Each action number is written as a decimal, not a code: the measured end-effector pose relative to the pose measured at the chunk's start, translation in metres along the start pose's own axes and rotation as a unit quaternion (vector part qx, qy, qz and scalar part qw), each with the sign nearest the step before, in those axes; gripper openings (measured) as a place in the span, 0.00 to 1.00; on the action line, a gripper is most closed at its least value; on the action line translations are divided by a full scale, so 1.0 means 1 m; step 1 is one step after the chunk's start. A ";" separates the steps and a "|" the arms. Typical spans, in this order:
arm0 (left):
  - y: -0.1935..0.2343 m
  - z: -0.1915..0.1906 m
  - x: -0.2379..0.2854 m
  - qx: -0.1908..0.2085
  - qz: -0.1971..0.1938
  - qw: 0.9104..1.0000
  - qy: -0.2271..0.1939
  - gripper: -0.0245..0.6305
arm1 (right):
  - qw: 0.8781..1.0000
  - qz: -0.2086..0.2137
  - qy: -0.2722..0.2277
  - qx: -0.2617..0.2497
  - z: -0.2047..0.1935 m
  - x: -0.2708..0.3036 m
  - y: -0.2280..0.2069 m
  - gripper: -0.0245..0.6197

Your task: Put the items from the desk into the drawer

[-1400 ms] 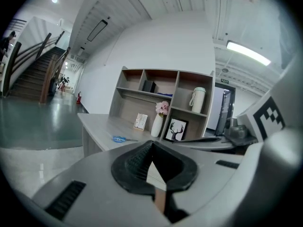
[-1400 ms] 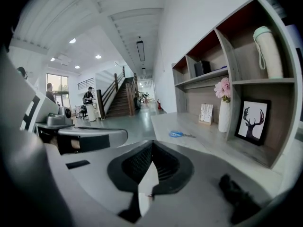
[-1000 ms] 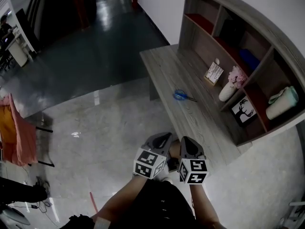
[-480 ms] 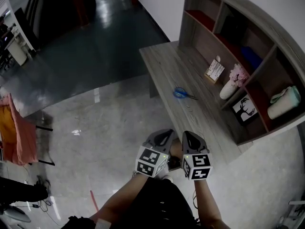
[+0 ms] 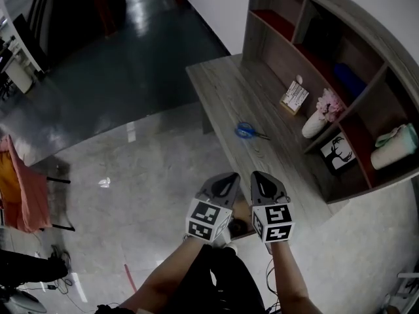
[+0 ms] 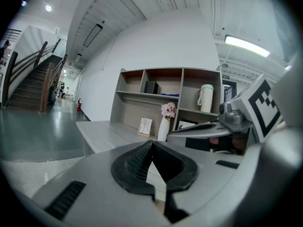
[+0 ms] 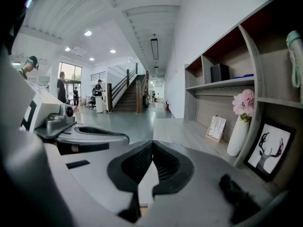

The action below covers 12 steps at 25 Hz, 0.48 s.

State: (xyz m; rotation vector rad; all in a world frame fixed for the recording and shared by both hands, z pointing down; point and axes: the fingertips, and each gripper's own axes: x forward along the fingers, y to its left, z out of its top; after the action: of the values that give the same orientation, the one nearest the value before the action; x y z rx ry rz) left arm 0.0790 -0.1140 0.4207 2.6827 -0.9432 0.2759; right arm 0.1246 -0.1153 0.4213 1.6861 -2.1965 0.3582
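Left tool (image 5: 221,183): pressed together, empty.
Right tool (image 5: 263,182): pressed together, empty.
Scissors (image 5: 249,131): on the tabletop (image 5: 222,87), higher in the frame than both tools, blades pointing right.
Nearer hand: the right, slightly.

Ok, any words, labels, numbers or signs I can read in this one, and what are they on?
No text can be read at this moment.
Card on the desk: carries print, too small to read.
Framed picture: a deer silhouette, no words.
Marker cubes: black-and-white square patterns only, no letters or numbers.
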 end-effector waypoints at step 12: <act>0.041 0.000 0.064 0.007 0.002 1.000 0.005 0.05 | 0.998 0.037 0.026 -0.044 0.014 0.067 -0.037 0.06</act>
State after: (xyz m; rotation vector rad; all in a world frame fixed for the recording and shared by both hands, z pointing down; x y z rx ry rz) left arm 0.1023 -0.1824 0.4461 2.6892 -0.9479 0.2980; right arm 0.1429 -0.1893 0.4361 1.5346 -2.2080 0.3171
